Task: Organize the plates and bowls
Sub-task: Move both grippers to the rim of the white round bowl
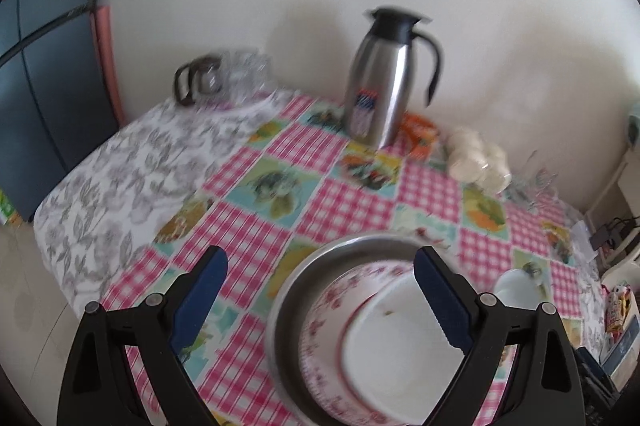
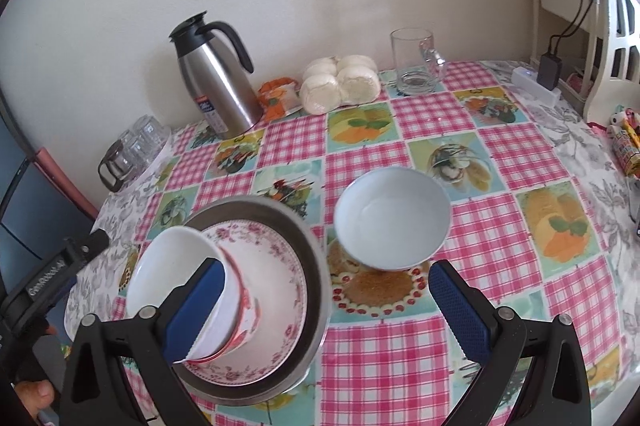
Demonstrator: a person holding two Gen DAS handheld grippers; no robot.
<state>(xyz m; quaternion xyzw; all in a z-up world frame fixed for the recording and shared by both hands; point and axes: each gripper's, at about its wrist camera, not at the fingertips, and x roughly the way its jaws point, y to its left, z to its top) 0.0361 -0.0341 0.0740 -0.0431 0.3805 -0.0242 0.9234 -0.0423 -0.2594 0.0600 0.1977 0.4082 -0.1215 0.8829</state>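
A steel basin [image 2: 314, 242] sits on the checked tablecloth and holds a pink-flowered plate [image 2: 280, 266]. A white bowl with a red foot [image 2: 172, 266] lies tipped on its side in the plate. To the right a pale white bowl [image 2: 392, 218] stands upright on the cloth. My right gripper [image 2: 325, 268] is open above the gap between basin and pale bowl, and holds nothing. In the left wrist view my left gripper [image 1: 320, 254] is open over the basin [image 1: 296, 286], plate [image 1: 332, 302] and tipped bowl [image 1: 400, 346], with nothing between its fingers. The pale bowl [image 1: 516, 286] shows at the right.
Along the wall stand a steel thermos jug [image 2: 218, 85], an orange packet [image 2: 278, 97], a bag of white buns [image 2: 340, 83] and a glass mug [image 2: 416, 61]. Upturned glasses and a small pot [image 2: 132, 149] sit back left. A power strip [image 2: 532, 81] and white rack [image 2: 616, 25] are at the right.
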